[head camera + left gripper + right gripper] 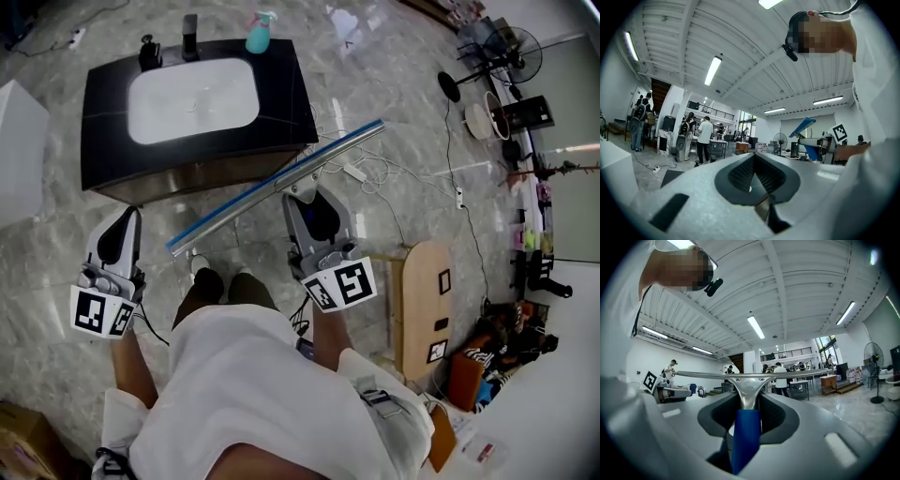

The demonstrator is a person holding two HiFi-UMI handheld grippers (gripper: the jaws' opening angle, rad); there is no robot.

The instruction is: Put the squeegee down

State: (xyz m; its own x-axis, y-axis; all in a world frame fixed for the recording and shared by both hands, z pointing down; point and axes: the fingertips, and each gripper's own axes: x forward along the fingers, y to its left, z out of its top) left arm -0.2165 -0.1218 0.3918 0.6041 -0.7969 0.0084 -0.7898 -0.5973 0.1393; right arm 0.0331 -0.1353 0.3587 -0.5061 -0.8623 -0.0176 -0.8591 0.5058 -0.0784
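Right tongs (302,192) (749,399) clamped on the blue handle of the squeegee (272,187) (746,437), pads pressing both sides of the grip. Left tongs (127,214) (754,157) together at the tips, nothing between them, held at the person's other side, well apart from the squeegee. One squeegee, carried in the air and not resting on anything. In the head view its long bar runs diagonally from lower left to upper right, crossing in front of the near right corner of the black table (291,103), with the handle pointing back toward the person. In the right gripper view the bar sits level across the frame. Below it is the floor (403,112), grey marbled tile with loose white cables (366,173). The table carries one white sink (192,98) and, on its far edge, one teal spray bottle (258,36). One floor fan (511,47) stands at the upper right and one wooden board (427,300) lies on the floor by the person's right side. The room is a large open hall with a white ribbed ceiling (797,291) and strip lights; several people stand by tables far back.
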